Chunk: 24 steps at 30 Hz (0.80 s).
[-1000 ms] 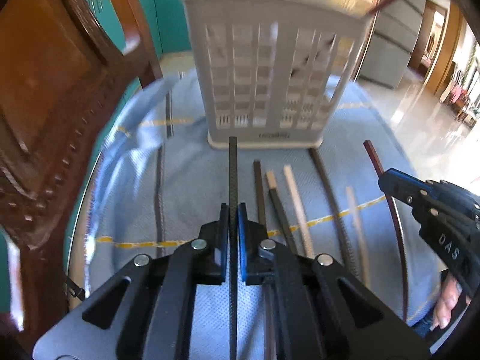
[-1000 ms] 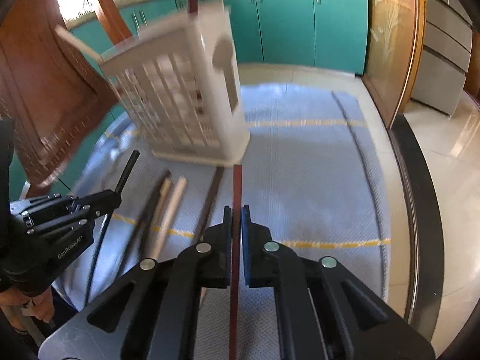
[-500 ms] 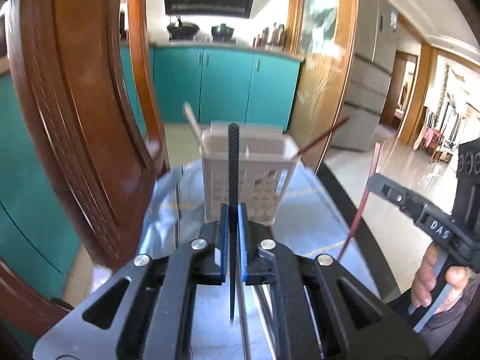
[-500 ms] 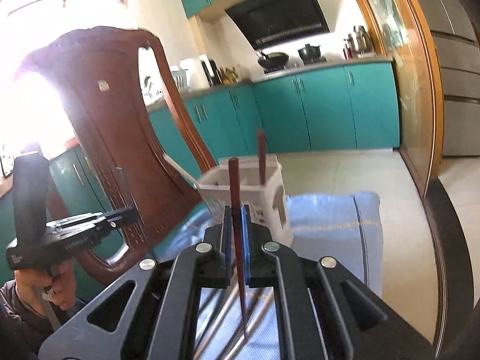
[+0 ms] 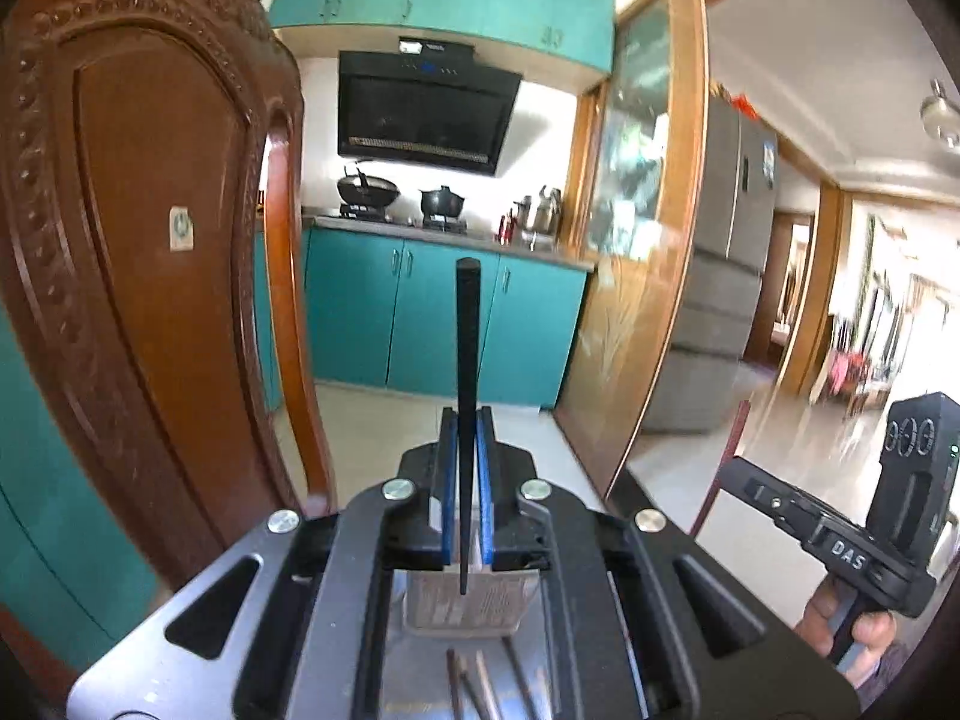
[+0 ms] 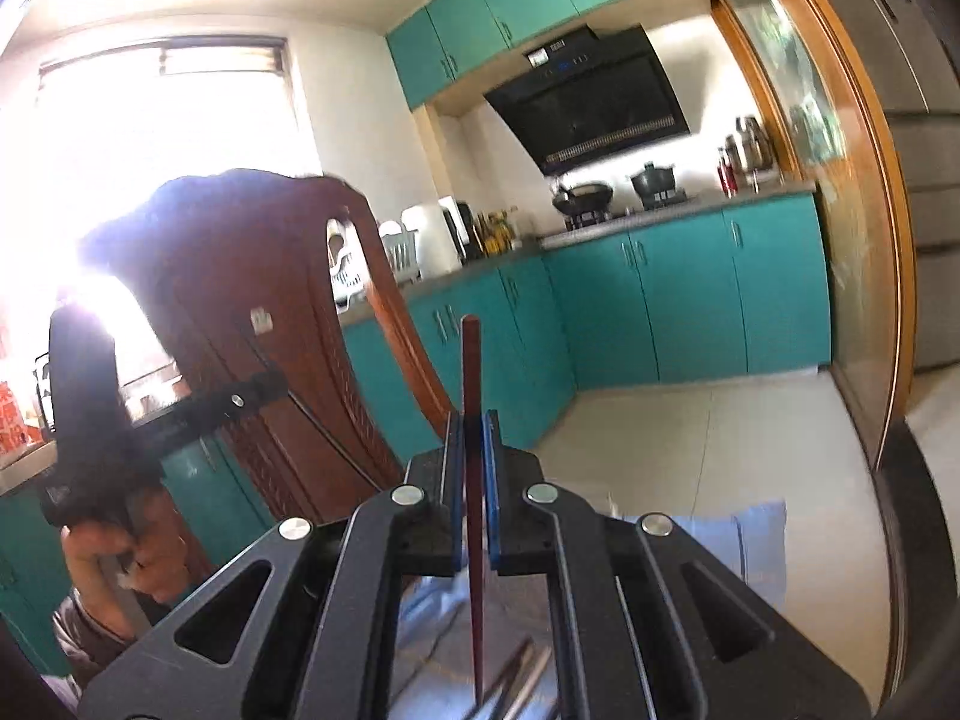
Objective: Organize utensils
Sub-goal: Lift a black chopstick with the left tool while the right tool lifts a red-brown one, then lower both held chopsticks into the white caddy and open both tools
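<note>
My left gripper (image 5: 467,420) is shut on a black chopstick (image 5: 467,330), which stands upright with its thin tip hanging over the white slotted utensil basket (image 5: 465,603) seen below the jaws. My right gripper (image 6: 474,423) is shut on a dark red chopstick (image 6: 471,360), also upright; it shows in the left wrist view (image 5: 723,468) at the right. Several loose chopsticks (image 5: 480,684) lie on the blue cloth in front of the basket, and in the right wrist view (image 6: 516,684) below the jaws. The basket is hidden in the right wrist view.
A carved wooden chair back (image 5: 138,276) stands close on the left, also in the right wrist view (image 6: 270,360). The blue cloth (image 6: 744,546) covers the table. Teal cabinets (image 5: 432,324) and a glass door (image 5: 636,276) lie beyond.
Both grippers have lifted their chopsticks off the cloth and tilted them upright. The views swung up from the table to the kitchen, and the basket dropped low under the left jaws.
</note>
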{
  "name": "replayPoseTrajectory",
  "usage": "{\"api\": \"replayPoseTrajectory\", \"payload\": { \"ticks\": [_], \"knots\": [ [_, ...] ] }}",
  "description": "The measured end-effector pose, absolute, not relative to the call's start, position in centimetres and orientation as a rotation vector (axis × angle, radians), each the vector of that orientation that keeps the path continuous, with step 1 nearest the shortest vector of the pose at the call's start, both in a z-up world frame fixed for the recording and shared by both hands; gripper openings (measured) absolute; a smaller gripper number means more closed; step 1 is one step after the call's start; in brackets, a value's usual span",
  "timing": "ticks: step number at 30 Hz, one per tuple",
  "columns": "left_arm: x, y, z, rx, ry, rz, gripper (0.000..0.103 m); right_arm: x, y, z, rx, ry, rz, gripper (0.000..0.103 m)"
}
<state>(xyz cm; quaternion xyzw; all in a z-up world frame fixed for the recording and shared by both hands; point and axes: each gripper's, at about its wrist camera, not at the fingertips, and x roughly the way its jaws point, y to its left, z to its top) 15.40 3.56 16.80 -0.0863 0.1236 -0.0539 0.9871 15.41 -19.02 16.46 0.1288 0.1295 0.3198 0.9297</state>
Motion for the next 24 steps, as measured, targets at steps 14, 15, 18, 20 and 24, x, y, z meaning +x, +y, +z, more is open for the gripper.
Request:
{"api": "replayPoseTrajectory", "payload": {
  "ticks": [14, 15, 18, 20, 24],
  "knots": [
    [24.8, 3.9, 9.5, -0.201, 0.366, 0.032, 0.007, 23.4, -16.9, 16.2, 0.347, 0.174, 0.473, 0.007],
    [25.4, 3.8, 8.7, -0.204, 0.392, 0.028, 0.007, 24.0, -17.0, 15.8, 0.357, 0.167, 0.461, 0.007],
    [26.4, 3.3, 6.9, -0.194, 0.443, 0.020, 0.007, 25.8, -17.2, 14.9, 0.363, 0.183, 0.422, 0.007],
    [26.5, 2.9, 6.2, -0.178, 0.460, 0.020, 0.007, 26.3, -17.3, 14.2, 0.359, 0.185, 0.398, 0.007],
    [26.7, 2.3, 5.4, -0.144, 0.471, 0.017, 0.007, 26.8, -16.4, 13.1, 0.299, 0.183, 0.367, 0.007]
  ]
}}
